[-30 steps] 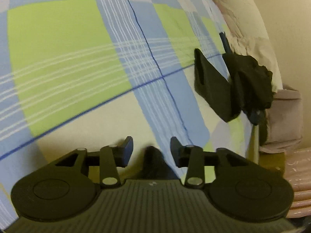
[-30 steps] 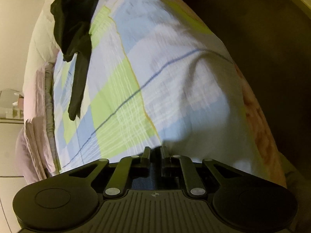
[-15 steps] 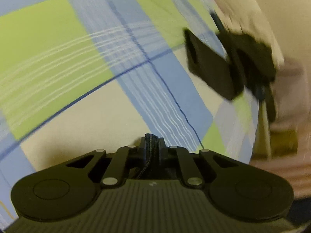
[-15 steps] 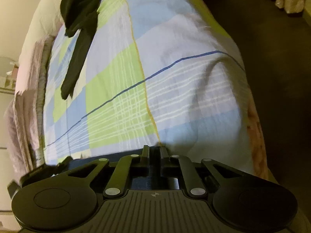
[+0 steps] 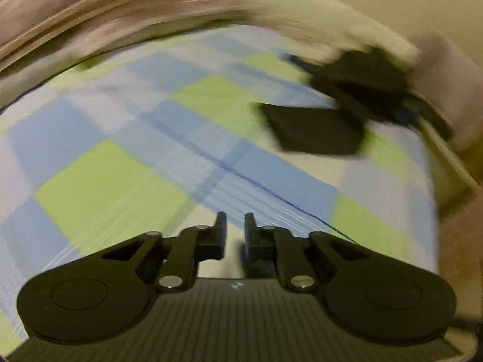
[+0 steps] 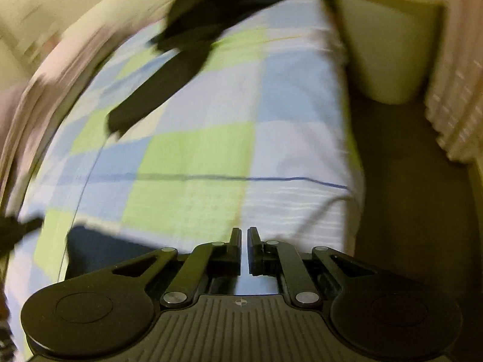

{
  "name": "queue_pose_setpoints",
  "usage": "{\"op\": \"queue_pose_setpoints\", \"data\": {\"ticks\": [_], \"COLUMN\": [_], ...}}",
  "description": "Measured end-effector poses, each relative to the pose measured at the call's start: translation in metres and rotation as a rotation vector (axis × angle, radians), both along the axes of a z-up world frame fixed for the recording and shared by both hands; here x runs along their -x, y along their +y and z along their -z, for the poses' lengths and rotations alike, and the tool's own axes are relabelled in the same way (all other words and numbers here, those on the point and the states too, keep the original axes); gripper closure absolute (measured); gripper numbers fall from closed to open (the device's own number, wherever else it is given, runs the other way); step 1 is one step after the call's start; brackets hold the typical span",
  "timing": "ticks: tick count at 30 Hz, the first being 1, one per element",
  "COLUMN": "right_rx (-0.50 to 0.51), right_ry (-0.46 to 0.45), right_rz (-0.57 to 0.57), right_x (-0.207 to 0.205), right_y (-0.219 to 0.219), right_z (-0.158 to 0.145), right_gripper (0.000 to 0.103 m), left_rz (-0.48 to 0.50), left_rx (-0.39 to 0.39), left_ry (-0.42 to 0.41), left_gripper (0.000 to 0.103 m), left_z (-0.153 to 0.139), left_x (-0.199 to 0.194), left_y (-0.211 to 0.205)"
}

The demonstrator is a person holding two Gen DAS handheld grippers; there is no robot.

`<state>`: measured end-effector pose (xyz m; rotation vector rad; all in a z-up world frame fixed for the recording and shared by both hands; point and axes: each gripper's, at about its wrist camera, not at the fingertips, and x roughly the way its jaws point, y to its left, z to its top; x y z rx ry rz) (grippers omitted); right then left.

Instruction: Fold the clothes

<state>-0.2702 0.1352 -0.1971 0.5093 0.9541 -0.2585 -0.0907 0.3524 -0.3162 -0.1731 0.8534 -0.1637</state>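
Looking forward along the left gripper over a bed covered by a checked sheet in blue, lime green and white, all smeared by motion blur. Shows the two black fingers parted by a narrow gap, with bare sheet visible through it and nothing grasped. Shows a crumpled black garment far off at the upper right of the sheet, close to the edge of the bed. Shows a flat, dark, roughly rectangular piece touching the near side of that heap; hard to tell through the blur whether part of the same garment or separate. Shows pale pinkish bedding banked along the far edge of the sheet.

Looking from the right gripper across the same sheet from another side. Shows the fingers drawn almost together, only a thin slit between them, with no cloth seen in the slit. Shows a navy cloth lying on the sheet just left of and partly under the gripper body. Shows the black garment bunched at the top of the picture, with a long black strip trailing from it down and leftward over the checks. Shows a pale tub standing on dark floor beside the bed at the upper right.
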Motion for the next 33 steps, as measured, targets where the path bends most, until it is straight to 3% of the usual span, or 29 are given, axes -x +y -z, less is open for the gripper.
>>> {"op": "queue_pose_setpoints", "data": {"ticks": [4, 8, 13, 18, 23, 26, 30, 33], "right_rx": [0.02, 0.062, 0.107, 0.135, 0.18, 0.231, 0.195, 0.163], "right_ry": [0.023, 0.045, 0.054, -0.048, -0.022, -0.002, -0.094, -0.05], "right_rz": [-0.105, -0.169, -0.208, -0.279, -0.409, -0.443, -0.457, -0.557], "right_x": [-0.006, -0.014, -0.016, 0.01, 0.028, 0.03, 0.063, 0.097], "right_y": [0.022, 0.035, 0.04, 0.056, 0.08, 0.087, 0.096, 0.118], "right_z": [0.012, 0.025, 0.02, 0.0, 0.034, 0.027, -0.001, 0.012], "right_gripper": [0.096, 0.096, 0.096, 0.096, 0.097, 0.096, 0.096, 0.096], "left_rz": [0.118, 0.142, 0.118, 0.091, 0.064, 0.025, 0.005, -0.008], "left_rx": [-0.011, -0.083, -0.091, -0.121, -0.152, -0.183, -0.136, -0.121], "left_ry": [0.04, 0.057, 0.061, 0.08, 0.099, 0.098, 0.086, 0.116], "left_gripper": [0.101, 0.1, 0.101, 0.101, 0.098, 0.103, 0.103, 0.103], "left_z": [0.026, 0.068, 0.067, 0.066, 0.064, 0.054, 0.036, 0.038], "left_x": [0.015, 0.012, 0.034, 0.062, 0.091, 0.107, 0.148, 0.181], "left_y": [-0.027, -0.037, -0.023, -0.006, 0.011, 0.025, 0.036, 0.036]}}
